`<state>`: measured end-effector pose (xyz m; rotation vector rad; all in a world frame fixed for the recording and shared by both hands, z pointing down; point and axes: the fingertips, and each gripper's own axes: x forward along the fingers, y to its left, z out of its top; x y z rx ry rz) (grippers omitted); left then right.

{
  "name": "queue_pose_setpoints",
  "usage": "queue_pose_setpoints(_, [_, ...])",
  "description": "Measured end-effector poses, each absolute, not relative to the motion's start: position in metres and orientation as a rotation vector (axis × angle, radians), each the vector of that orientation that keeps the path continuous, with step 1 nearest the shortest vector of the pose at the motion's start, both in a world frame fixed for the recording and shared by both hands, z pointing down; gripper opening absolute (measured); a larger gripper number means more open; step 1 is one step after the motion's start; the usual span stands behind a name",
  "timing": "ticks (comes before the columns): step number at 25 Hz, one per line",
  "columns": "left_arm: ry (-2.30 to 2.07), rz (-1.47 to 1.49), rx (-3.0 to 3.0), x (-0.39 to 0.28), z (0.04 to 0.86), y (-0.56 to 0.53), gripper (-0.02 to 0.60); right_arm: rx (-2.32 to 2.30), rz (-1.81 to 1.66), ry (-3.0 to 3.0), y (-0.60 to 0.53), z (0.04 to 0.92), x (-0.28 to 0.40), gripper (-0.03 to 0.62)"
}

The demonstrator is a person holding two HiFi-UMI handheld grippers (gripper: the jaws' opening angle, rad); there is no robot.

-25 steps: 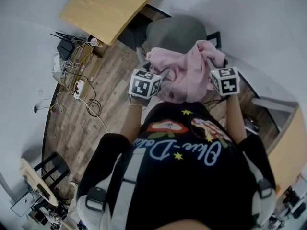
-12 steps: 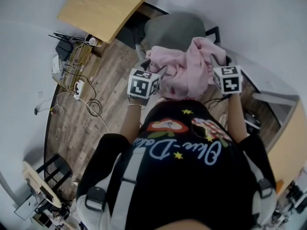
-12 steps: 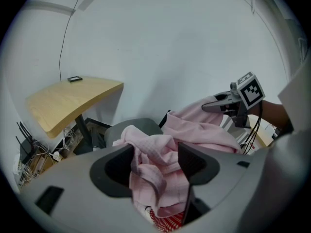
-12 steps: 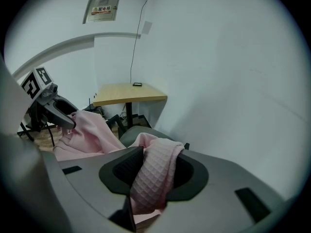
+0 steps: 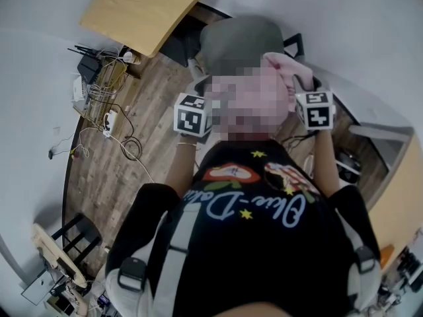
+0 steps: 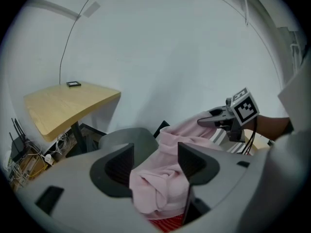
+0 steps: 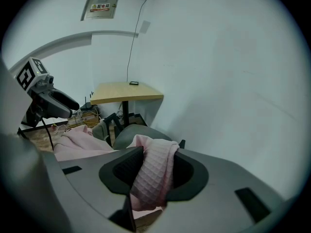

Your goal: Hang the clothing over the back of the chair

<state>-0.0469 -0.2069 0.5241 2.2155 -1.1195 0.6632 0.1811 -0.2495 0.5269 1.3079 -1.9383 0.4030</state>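
A pink waffle-knit garment (image 5: pixel 285 66) is held up between both grippers, just in front of a grey padded chair (image 5: pixel 238 39). In the left gripper view, my left gripper (image 6: pixel 155 160) is shut on a bunched fold of the garment (image 6: pixel 155 188), and the chair back (image 6: pixel 121 137) stands right behind it. My right gripper (image 7: pixel 153 171) is shut on another fold of the garment (image 7: pixel 153 171), which drapes over its jaws. The chair (image 7: pixel 141 132) lies below and beyond that fold. Much of the garment is hidden by a mosaic patch in the head view.
A light wooden table (image 5: pixel 145 12) stands beyond the chair by the white wall. Cables and a power strip (image 5: pixel 106 114) lie on the wood floor at the left. A black stool (image 5: pixel 73 233) is at lower left. The person's dark shirt fills the lower head view.
Both grippers have drifted slightly outward and toward the chair, carrying the pink garment with them. The grips are unchanged.
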Motion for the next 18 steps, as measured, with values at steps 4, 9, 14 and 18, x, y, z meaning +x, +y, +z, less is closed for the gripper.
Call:
queue_pose_setpoints(4, [-1.099, 0.628, 2.237, -0.040, 0.519, -0.205, 0.267, 1.339, 0.387, -1.916, -0.246, 0.523, 0.186, 0.115])
queue_pose_setpoints(9, [-1.096, 0.618, 2.261, -0.039, 0.512, -0.204, 0.267, 1.378, 0.390, -1.896, -0.242, 0.518, 0.195, 0.115])
queue_pose_setpoints(14, [-1.082, 0.564, 2.321, -0.028, 0.498, -0.203, 0.267, 1.415, 0.382, -1.889, -0.238, 0.514, 0.198, 0.115])
queue_pose_setpoints(18, [-1.074, 0.493, 2.366, -0.021, 0.486, -0.203, 0.267, 1.440, 0.389, -1.886, -0.234, 0.508, 0.197, 0.115])
